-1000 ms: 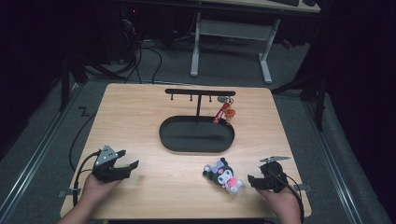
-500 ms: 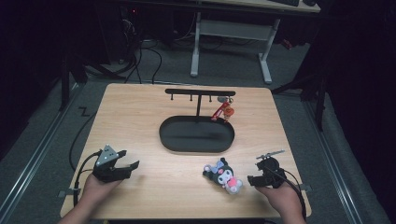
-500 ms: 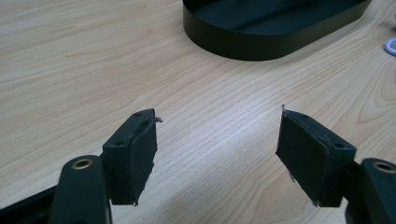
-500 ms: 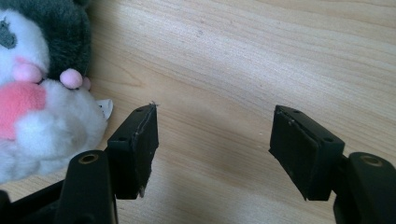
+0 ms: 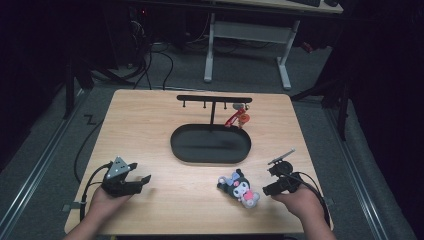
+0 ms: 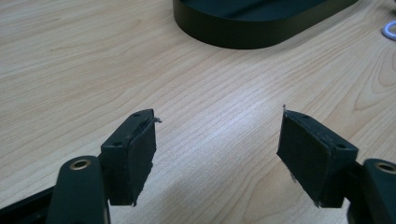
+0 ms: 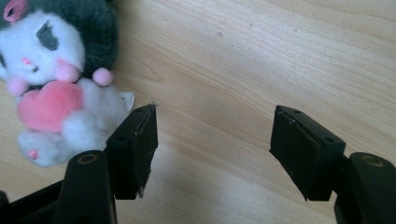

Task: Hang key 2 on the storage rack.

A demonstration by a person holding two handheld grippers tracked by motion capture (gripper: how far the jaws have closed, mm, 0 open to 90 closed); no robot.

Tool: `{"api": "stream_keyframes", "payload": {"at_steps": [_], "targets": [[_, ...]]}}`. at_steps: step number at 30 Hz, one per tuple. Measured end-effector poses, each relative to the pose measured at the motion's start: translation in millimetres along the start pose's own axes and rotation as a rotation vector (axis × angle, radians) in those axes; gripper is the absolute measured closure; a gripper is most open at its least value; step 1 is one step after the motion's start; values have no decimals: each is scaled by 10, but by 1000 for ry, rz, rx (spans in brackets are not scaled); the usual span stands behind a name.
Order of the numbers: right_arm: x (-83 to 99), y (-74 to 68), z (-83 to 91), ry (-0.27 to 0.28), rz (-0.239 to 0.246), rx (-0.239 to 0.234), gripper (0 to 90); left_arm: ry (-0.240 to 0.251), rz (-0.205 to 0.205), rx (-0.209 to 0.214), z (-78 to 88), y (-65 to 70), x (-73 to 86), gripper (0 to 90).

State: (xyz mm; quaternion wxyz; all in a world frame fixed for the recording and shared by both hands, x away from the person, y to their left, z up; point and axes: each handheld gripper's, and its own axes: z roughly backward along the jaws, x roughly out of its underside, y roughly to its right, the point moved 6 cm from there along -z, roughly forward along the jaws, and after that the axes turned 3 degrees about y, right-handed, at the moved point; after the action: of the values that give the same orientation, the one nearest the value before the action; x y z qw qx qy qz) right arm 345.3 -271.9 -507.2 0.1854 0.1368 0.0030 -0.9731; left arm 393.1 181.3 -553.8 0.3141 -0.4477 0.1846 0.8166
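The right gripper [image 5: 274,181] has its jaws spread with nothing between them, just right of a plush toy [image 5: 239,185] lying on the wooden table [image 5: 150,120]. The left gripper [image 5: 139,172] is also spread and empty, well apart at the table's left. A black oval tray [image 5: 210,145] sits behind, with a hook stand [image 5: 214,100]

Our left gripper [image 5: 134,176] low over the tabletop near its front-left corner, jaws spread wide with nothing between them, our right gripper [image 5: 272,181] at front right, jaws likewise apart, both forearms entering from below
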Motion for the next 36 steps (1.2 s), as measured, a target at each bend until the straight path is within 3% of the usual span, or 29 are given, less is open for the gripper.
{"api": "stream_keyframes", "payload": {"at_steps": [6, 12, 16, 19, 22, 26, 29, 36], "targets": [[-86, -63, 75, -28, 46, 4, 314, -7, -22, 1, 6, 56, -8, 277], [-127, -133, 186, -34, 69, 4, 301, -20, -18, 4, 1, 52, 23, 275], [-157, -240, 278, -50, 46, -47, 235, -19, -14, 6, -11, 44, 28, 274], [-173, -336, 293, -59, 59, -65, 205, -17, -24, 8, -4, 59, 18, 274], [-166, -491, 241, -76, 100, -81, 178, -15, -24, 9, -4, 66, 12, 274], [-147, -585, 179, -96, 111, -84, 175, -19, -27, 14, -8, 62, 12, 273], [-138, -626, 95, -103, 148, -83, 177, -17, -28, 16, -16, 66, 5, 273], [-110, -696, -129, -121, 171, -90, 205, -15, -33, 18, -24, 73, -1, 274]]}}
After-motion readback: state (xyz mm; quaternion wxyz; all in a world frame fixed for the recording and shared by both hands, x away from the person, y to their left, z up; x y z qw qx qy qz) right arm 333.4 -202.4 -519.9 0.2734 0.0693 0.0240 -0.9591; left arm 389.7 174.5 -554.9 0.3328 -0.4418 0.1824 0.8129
